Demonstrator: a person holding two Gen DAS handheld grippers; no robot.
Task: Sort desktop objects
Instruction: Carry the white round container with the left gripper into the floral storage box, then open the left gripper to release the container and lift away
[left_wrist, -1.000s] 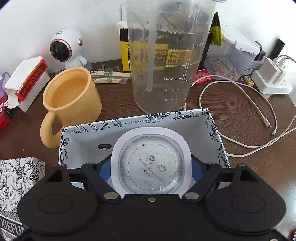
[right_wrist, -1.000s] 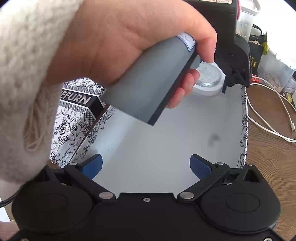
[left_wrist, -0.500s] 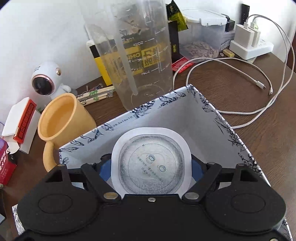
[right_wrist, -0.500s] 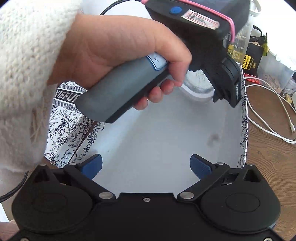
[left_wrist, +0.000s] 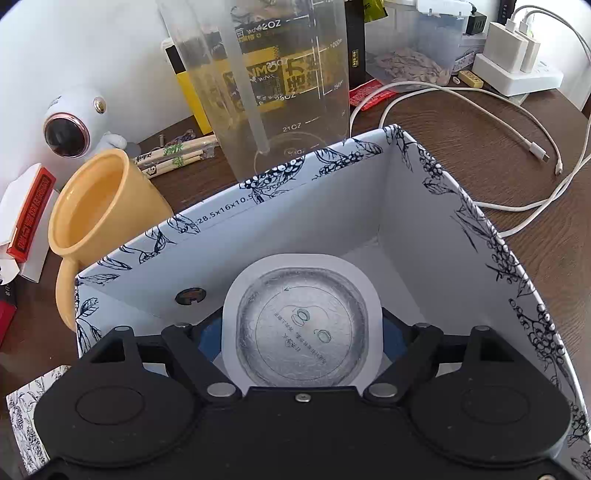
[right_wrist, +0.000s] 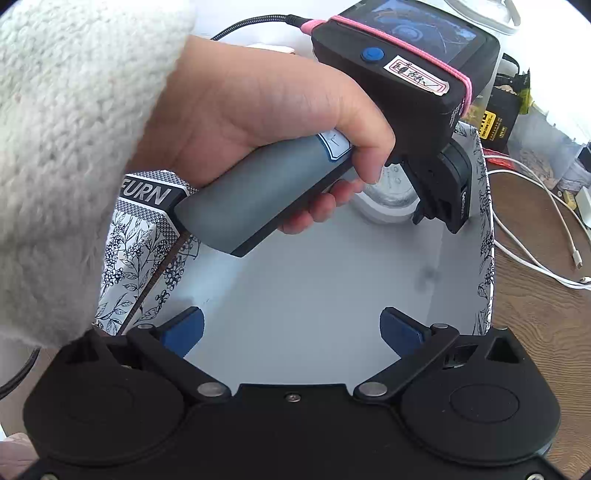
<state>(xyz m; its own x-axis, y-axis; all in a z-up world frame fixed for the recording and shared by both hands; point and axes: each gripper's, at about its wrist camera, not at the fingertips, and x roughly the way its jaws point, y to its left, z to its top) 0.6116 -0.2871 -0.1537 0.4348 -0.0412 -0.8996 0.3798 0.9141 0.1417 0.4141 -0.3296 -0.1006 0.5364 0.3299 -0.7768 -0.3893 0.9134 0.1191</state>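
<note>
Blue pads of the left gripper (left_wrist: 302, 332) press on both sides of a sealed foil-topped cup (left_wrist: 302, 325), held low inside the floral box (left_wrist: 461, 221) near its far corner. The right gripper (right_wrist: 291, 326) has its fingers spread wide with nothing between them, above the box's pale floor at the near end. Beyond the box, on the brown worktop (left_wrist: 480, 147), stand a yellow mug (left_wrist: 99, 210) and a clear measuring jug (left_wrist: 284, 81); white cables (left_wrist: 532, 147) lie to the right.
</note>
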